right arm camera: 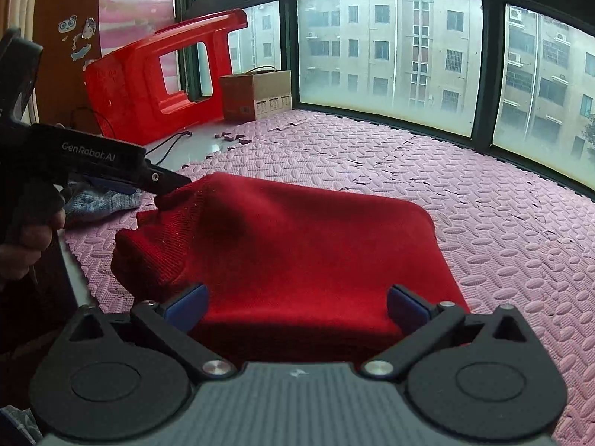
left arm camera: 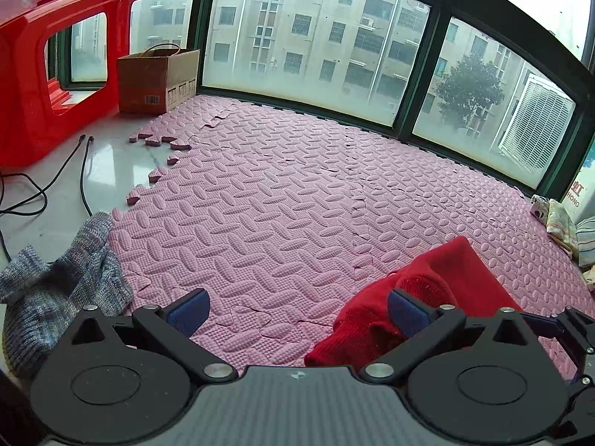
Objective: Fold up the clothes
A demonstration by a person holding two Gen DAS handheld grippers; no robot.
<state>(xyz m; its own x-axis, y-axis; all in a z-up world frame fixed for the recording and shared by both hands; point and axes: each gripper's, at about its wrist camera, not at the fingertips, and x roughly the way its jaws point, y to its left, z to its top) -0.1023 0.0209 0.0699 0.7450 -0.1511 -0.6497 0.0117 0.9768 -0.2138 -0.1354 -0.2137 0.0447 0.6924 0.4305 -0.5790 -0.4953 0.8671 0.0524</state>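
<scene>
A red knitted garment [right arm camera: 297, 245] lies folded on the pink foam mat [right arm camera: 502, 204]. It also shows in the left wrist view [left arm camera: 420, 297] at the lower right. My left gripper [left arm camera: 297, 308] is open; its right pad touches the garment's left edge. In the right wrist view the left gripper [right arm camera: 163, 182] sits at the garment's far left corner. My right gripper [right arm camera: 297, 306] is open, jaws wide, above the garment's near edge. A grey-blue knitted garment [left arm camera: 55, 282] lies crumpled at the mat's left edge, also seen in the right wrist view [right arm camera: 100, 200].
A red plastic stool [left arm camera: 48, 74] lies on its side at the far left beside a cardboard box [left arm camera: 156, 81]. Black cables [left arm camera: 44, 186] run over the white floor. Folded clothes [left arm camera: 561, 226] sit at the right. Windows [left arm camera: 316, 37] bound the far side.
</scene>
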